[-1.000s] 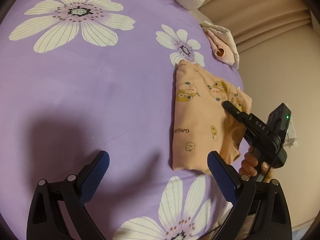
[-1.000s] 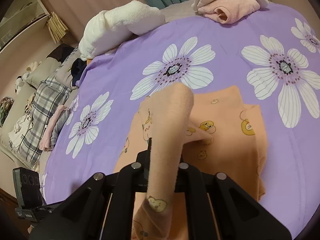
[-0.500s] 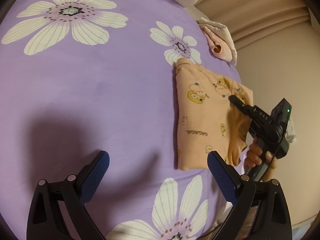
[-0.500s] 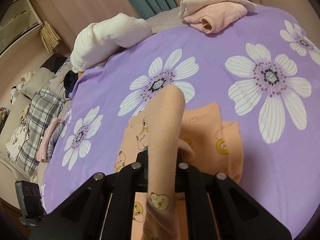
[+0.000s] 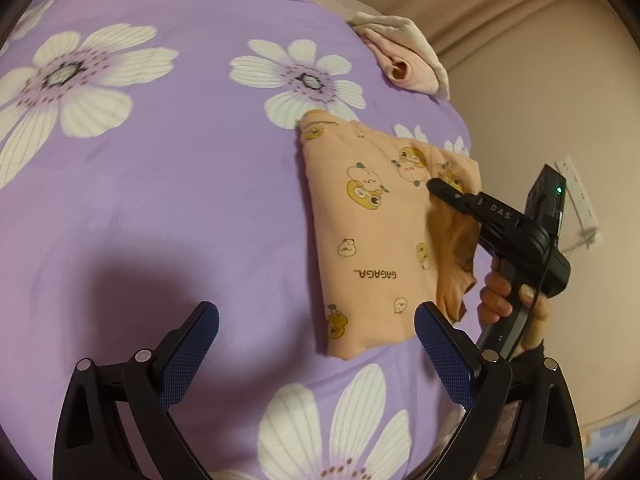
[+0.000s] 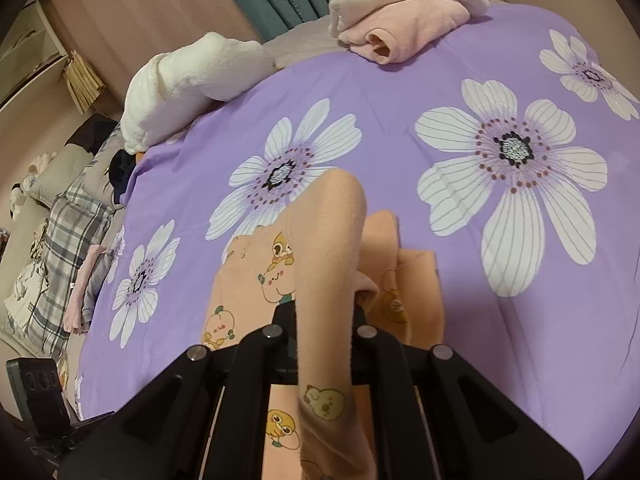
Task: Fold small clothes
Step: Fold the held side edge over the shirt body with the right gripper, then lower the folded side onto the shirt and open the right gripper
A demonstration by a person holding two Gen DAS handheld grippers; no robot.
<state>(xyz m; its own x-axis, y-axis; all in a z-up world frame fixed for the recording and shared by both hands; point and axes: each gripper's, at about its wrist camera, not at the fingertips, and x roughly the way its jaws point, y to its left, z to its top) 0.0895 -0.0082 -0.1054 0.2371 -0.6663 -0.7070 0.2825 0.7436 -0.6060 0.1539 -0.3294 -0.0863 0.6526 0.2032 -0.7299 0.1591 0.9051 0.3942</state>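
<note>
A small peach garment point(image 5: 372, 232) with cartoon prints lies folded near the right edge of the purple flowered bedsheet point(image 5: 160, 200). My right gripper point(image 5: 436, 186) reaches in from the right, shut on a flap of the garment's right side, which it holds lifted. In the right wrist view that flap point(image 6: 332, 240) drapes up over the shut right gripper point(image 6: 326, 312) and hides its fingertips, with the rest of the garment point(image 6: 244, 292) flat beneath. My left gripper point(image 5: 316, 320) hovers open just short of the garment's near edge, with nothing in it.
A folded pink garment point(image 5: 404, 68) lies at the far edge of the bed, also in the right wrist view point(image 6: 400, 28). A white plush bundle point(image 6: 188, 80) sits at the back. Plaid clothes point(image 6: 60, 240) are piled off to the left. A wall point(image 5: 520, 100) borders the bed's right side.
The right gripper has carried the held flap a little further over the garment. The left gripper has drifted and rolled slightly, still open.
</note>
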